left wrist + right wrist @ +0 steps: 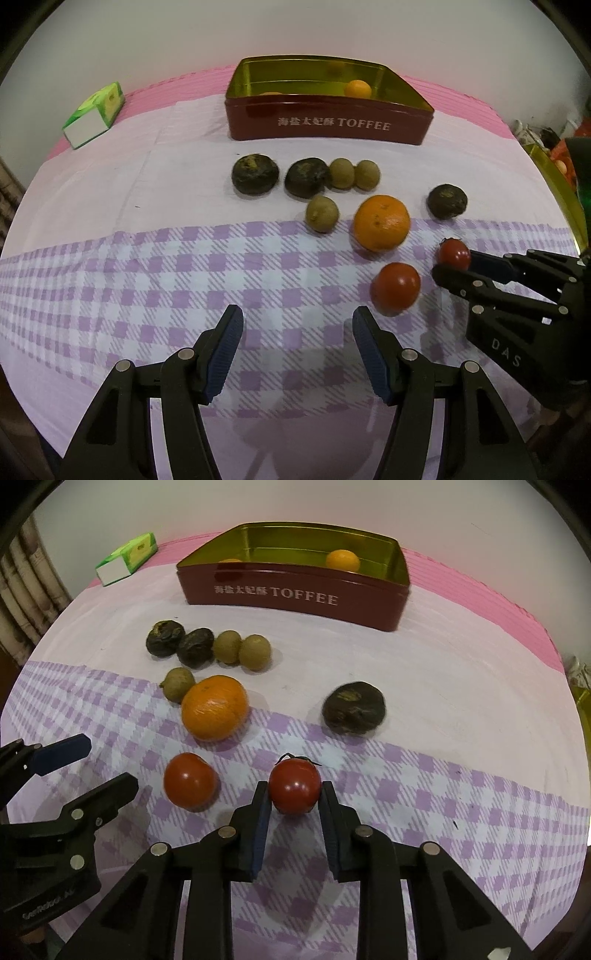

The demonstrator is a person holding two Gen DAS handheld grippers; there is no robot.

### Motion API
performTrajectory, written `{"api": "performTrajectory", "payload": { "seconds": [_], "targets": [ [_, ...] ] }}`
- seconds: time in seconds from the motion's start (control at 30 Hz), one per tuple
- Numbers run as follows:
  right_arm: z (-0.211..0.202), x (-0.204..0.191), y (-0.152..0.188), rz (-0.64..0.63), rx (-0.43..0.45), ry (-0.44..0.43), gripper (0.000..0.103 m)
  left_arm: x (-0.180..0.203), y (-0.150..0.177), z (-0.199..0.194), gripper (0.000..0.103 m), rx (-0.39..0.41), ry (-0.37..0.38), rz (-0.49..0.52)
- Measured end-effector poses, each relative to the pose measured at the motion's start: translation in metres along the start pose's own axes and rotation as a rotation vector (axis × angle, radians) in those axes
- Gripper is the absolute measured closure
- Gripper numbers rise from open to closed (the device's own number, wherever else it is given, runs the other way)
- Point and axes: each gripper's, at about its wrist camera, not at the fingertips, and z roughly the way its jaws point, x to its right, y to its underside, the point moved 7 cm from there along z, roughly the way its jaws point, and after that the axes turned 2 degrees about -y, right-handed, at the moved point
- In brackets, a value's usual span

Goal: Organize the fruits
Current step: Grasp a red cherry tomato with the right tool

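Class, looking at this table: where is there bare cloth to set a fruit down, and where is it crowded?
Free: cloth left of the dark fruits, toward the green box; also between the lone dark fruit and toffee tin. Crowded: around the orange and tomatoes.

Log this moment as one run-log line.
right gripper: closed on stemmed tomato | left gripper: open, empty | second tomato: on cloth | toffee tin: holds small oranges
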Motion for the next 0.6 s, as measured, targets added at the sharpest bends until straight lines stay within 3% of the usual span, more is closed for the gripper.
{"api": "performTrajectory", "payload": {
  "seconds": [0.6],
  "targets": [
    [-0.009,0.044,0.021,0.087,-0.003,0.034,0.079,0.038,0.004,-0.005,0.041,-0.003,0.038,0.071]
  ]
}}
